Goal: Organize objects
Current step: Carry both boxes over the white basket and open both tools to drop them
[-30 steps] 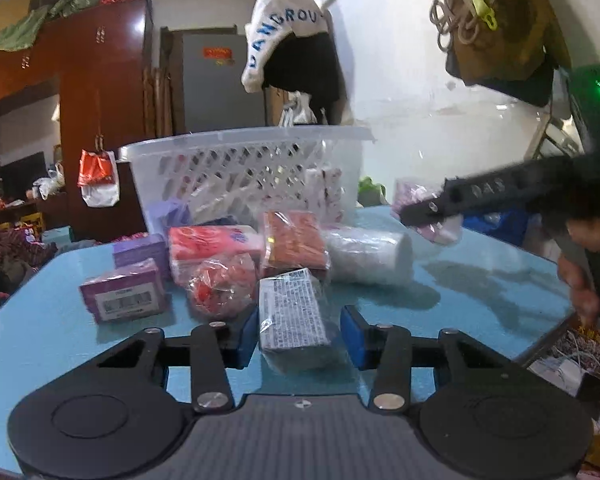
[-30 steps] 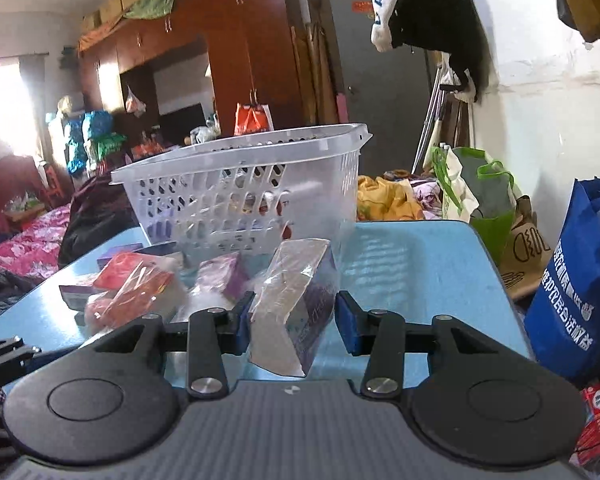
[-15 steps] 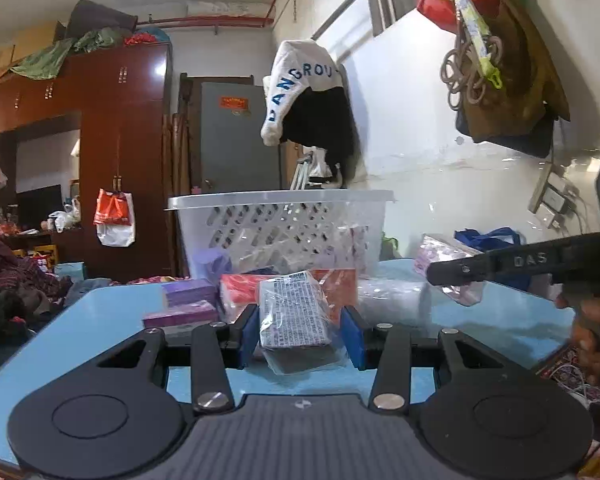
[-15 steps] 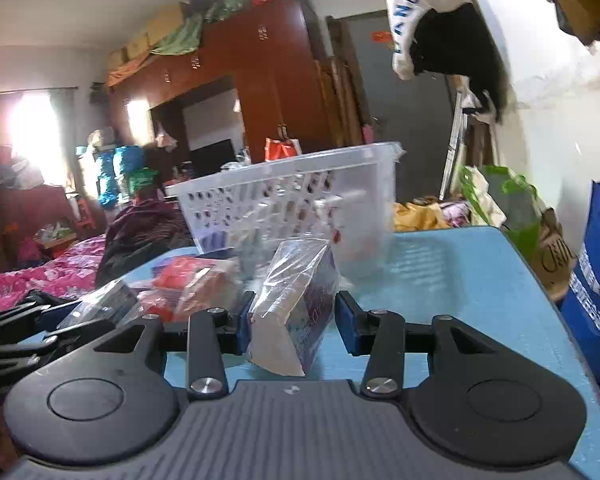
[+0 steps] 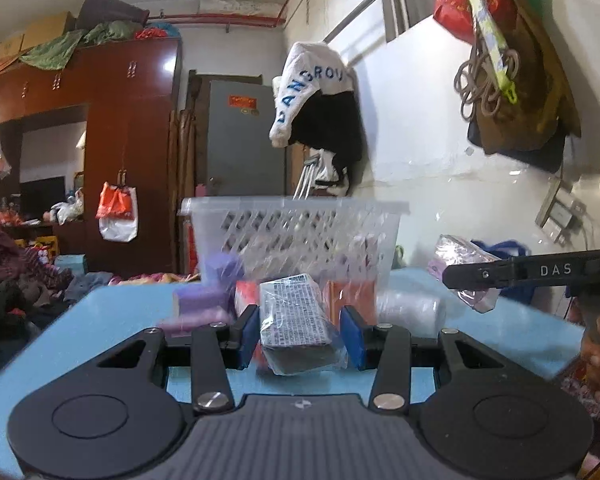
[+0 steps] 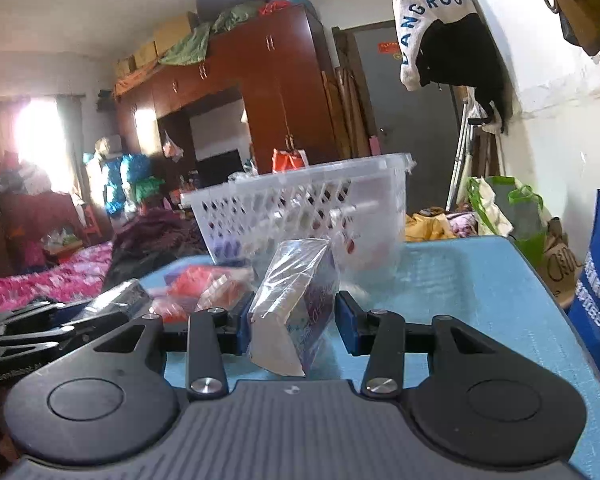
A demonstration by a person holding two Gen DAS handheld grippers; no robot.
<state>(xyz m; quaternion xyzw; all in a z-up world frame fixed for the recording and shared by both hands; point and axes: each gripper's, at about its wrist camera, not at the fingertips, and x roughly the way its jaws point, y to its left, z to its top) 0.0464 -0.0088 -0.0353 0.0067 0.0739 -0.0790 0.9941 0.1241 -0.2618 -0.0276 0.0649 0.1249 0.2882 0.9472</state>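
While I carry both packs clear of the table (image 5: pixel 112 312), left gripper (image 5: pixel 299 330) clamps a grey pack (image 5: pixel 294 320), right gripper (image 6: pixel 293 322) clamps a purple pack (image 6: pixel 300 300); basket (image 5: pixel 296 232) at 12 o'clock, likely destination.

Room fixtures and hung items, none handled

A dark red wardrobe (image 5: pixel 128 152) stood along the far wall, boxes and green cloth (image 6: pixel 188 40) piled on top, an orange-and-white bag (image 5: pixel 117 212) hanging at its door. A grey door (image 5: pixel 244 140) stood beside it. A white garment lettered in blue (image 5: pixel 308 92) hung over black clothing. A brown bag with coiled rope (image 5: pixel 516 92) hung on the white wall. A blue tote (image 6: pixel 598 296) sat beside the table.
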